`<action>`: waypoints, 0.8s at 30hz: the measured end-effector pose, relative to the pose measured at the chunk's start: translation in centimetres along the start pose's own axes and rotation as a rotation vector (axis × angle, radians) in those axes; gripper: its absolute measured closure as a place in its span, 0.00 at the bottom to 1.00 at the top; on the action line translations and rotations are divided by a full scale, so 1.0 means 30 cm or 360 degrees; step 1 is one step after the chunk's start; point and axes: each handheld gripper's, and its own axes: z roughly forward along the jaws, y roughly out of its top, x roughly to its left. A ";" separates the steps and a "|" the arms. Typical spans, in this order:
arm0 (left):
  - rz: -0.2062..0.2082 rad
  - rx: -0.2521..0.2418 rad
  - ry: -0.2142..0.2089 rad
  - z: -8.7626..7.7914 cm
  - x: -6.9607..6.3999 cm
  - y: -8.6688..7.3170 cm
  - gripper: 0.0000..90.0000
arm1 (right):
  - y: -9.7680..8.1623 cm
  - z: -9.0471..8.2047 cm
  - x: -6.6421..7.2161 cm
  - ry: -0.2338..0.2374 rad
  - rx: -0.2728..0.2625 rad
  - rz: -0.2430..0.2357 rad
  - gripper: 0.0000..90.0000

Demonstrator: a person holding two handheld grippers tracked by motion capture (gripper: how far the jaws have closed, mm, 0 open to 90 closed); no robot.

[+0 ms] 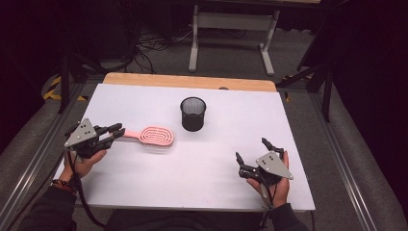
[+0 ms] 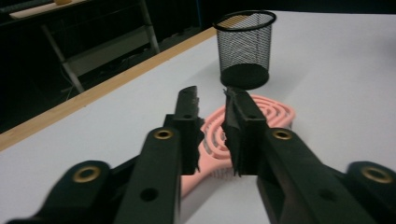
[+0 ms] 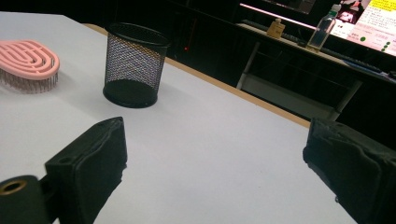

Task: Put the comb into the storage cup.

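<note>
At lower right of the high view, the right hand-held gripper point(image 1: 251, 150) stands wide open over bare white surface point(image 1: 216, 163), holding nothing. At middle left, the left hand-held gripper point(image 1: 114, 132) is clamped on the pink hairbrush's point(image 1: 155, 135) handle. Beyond, above centre, stands the black mesh cup point(image 1: 193, 114).

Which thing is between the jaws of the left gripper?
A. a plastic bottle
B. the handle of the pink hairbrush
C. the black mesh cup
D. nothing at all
B: in the high view the left gripper is closed on the handle of the pink hairbrush, and the left gripper view shows that handle between the jaws, while the black mesh cup stands apart, farther back on the table.
</note>
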 end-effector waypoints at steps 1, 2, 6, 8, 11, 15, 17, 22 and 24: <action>0.0001 0.0005 -0.0007 0.009 0.011 0.009 0.98 | -0.001 0.005 0.000 0.0003 0.0002 0.0000 0.07; 0.0013 0.0023 0.0003 0.015 0.018 0.015 0.99 | -0.001 0.008 0.000 0.0004 0.0004 -0.0002 0.07; 0.0007 0.0086 0.0016 0.064 0.041 0.046 1.00 | -0.007 0.014 0.003 0.0017 0.0026 -0.0011 0.07; -0.0012 0.0117 0.0011 0.101 0.053 0.062 1.00 | -0.008 0.013 0.004 0.0017 0.0024 -0.0008 0.07; -0.0022 0.0163 0.0012 0.129 0.062 0.070 1.00 | -0.008 0.014 0.002 0.0022 0.0028 0.0000 0.08; -0.0029 0.0251 0.0018 0.184 0.079 0.065 1.00 | -0.014 0.021 0.003 0.0023 0.0043 -0.0007 0.08; -0.0028 0.0281 0.0025 0.202 0.090 0.054 1.00 | -0.015 0.021 0.004 0.0018 0.0044 -0.0011 0.09; -0.0078 0.0435 0.0070 0.242 0.128 0.024 1.00 | -0.014 0.023 0.007 0.0011 0.0047 -0.0021 0.09; -0.0099 0.0532 0.0081 0.258 0.141 0.007 1.00 | -0.015 0.026 0.007 0.0015 0.0053 -0.0018 0.09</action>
